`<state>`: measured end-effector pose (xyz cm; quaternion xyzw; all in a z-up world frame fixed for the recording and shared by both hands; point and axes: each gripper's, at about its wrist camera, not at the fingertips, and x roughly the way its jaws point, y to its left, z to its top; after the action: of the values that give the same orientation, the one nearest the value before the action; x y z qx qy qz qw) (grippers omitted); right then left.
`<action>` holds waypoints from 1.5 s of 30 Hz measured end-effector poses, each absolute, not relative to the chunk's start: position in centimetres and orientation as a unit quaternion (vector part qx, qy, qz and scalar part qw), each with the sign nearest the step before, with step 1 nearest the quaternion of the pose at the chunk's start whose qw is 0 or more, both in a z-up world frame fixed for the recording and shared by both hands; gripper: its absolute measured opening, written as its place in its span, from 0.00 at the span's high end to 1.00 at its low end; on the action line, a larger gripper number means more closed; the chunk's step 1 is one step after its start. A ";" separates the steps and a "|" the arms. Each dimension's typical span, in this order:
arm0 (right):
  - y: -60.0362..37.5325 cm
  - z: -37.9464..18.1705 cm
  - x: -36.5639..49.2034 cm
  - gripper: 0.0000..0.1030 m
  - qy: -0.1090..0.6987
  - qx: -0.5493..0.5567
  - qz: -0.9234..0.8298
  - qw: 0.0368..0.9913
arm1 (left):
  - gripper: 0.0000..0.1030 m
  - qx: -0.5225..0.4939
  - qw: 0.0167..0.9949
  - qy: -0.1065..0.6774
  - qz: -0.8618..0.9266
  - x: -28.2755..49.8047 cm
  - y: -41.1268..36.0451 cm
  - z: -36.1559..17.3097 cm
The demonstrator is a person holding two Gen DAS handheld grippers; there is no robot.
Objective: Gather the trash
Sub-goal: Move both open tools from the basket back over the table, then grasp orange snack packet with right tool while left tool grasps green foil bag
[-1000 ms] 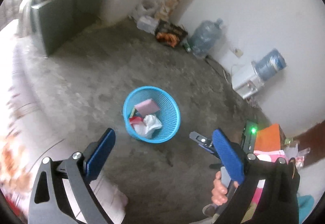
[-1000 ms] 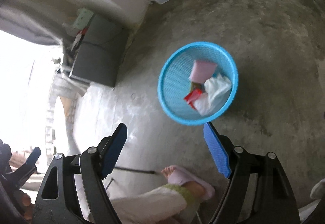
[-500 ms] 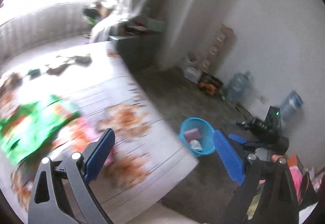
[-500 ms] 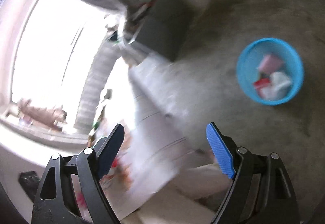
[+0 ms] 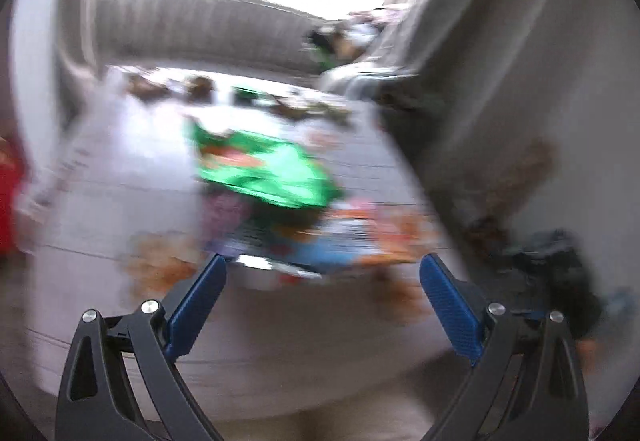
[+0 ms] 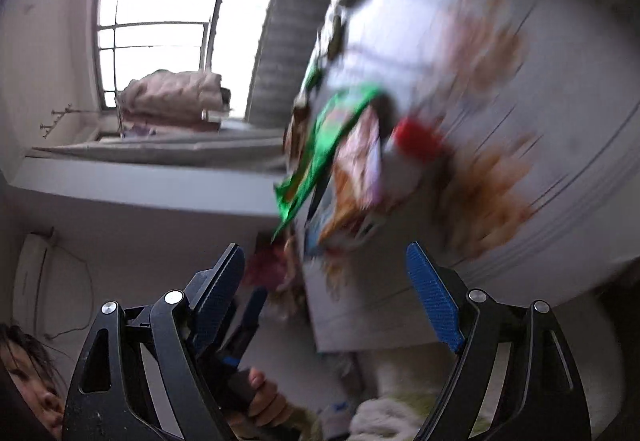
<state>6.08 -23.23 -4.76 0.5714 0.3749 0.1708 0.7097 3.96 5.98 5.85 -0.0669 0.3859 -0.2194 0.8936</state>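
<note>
Both views are smeared by motion. A heap of snack wrappers lies on a white table (image 5: pixel 120 169) with an orange flower print: a green bag (image 5: pixel 264 169) on top, blue and orange packets (image 5: pixel 328 245) under it. My left gripper (image 5: pixel 322 279) stands open just short of the heap, nothing between its blue pads. In the right wrist view the same green bag (image 6: pixel 324 145), a pink and orange packet (image 6: pixel 356 177) and a red-capped item (image 6: pixel 416 139) lie on the table (image 6: pixel 560 121). My right gripper (image 6: pixel 326 267) is open and empty below them.
A person's hand (image 6: pixel 260 401) grips the other gripper's handle at lower left in the right wrist view. A barred window (image 6: pixel 160 21) and a ledge with folded bedding (image 6: pixel 172 97) lie beyond. Dark clutter (image 5: pixel 552 265) sits on the floor right of the table.
Both grippers have swung away from the blue basket on the floor and up to the table; the basket has left both views and the wrapper heap now lies ahead. Both stay open.
</note>
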 end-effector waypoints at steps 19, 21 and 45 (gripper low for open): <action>-19.9 -7.3 9.0 0.36 0.400 0.640 0.144 0.640 | 0.08 0.041 0.909 0.405 -0.095 7.2 8.7 1.9; -19.7 -7.3 9.0 0.42 0.399 0.639 0.145 0.642 | 0.08 0.042 0.908 0.406 -0.095 7.4 8.8 1.7; -20.0 -8.2 9.1 0.82 0.386 0.649 0.145 0.639 | 0.08 0.069 0.906 0.405 -0.100 6.8 7.6 1.4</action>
<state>9.14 -20.04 -8.21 0.6494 0.3857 0.1453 0.6391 6.77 7.63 1.44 0.0694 0.4045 -0.0996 0.9064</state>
